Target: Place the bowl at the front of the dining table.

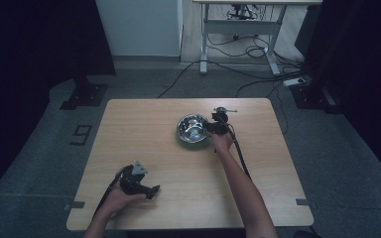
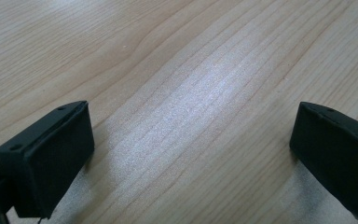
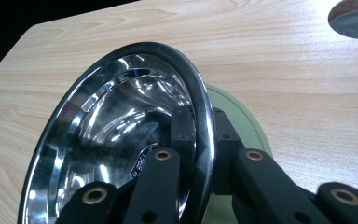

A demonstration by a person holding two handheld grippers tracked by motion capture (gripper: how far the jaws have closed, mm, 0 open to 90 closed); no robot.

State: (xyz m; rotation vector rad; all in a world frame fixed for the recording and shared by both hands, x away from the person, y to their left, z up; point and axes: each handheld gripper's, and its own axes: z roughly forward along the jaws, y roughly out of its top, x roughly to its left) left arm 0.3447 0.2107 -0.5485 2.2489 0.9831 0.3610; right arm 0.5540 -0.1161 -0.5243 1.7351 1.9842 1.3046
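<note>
A shiny steel bowl (image 1: 192, 127) sits on a pale green plate (image 1: 183, 141) near the middle of the wooden table (image 1: 144, 119), toward the back. My right gripper (image 1: 209, 126) is shut on the bowl's right rim. In the right gripper view the steel bowl (image 3: 116, 140) fills the left, its rim pinched between the two black jaws of my right gripper (image 3: 200, 135), and the green plate (image 3: 242, 116) shows behind it. My left gripper (image 1: 154, 190) rests low at the front left of the table, open. In the left gripper view my left gripper (image 2: 191, 154) has its jaws wide apart over bare wood.
A round hole or grommet (image 3: 354, 18) shows in the tabletop in the right gripper view. A cable (image 1: 240, 153) trails from the right gripper along the forearm. Beyond the table stand a desk frame (image 1: 238, 34), floor cables and dark stands.
</note>
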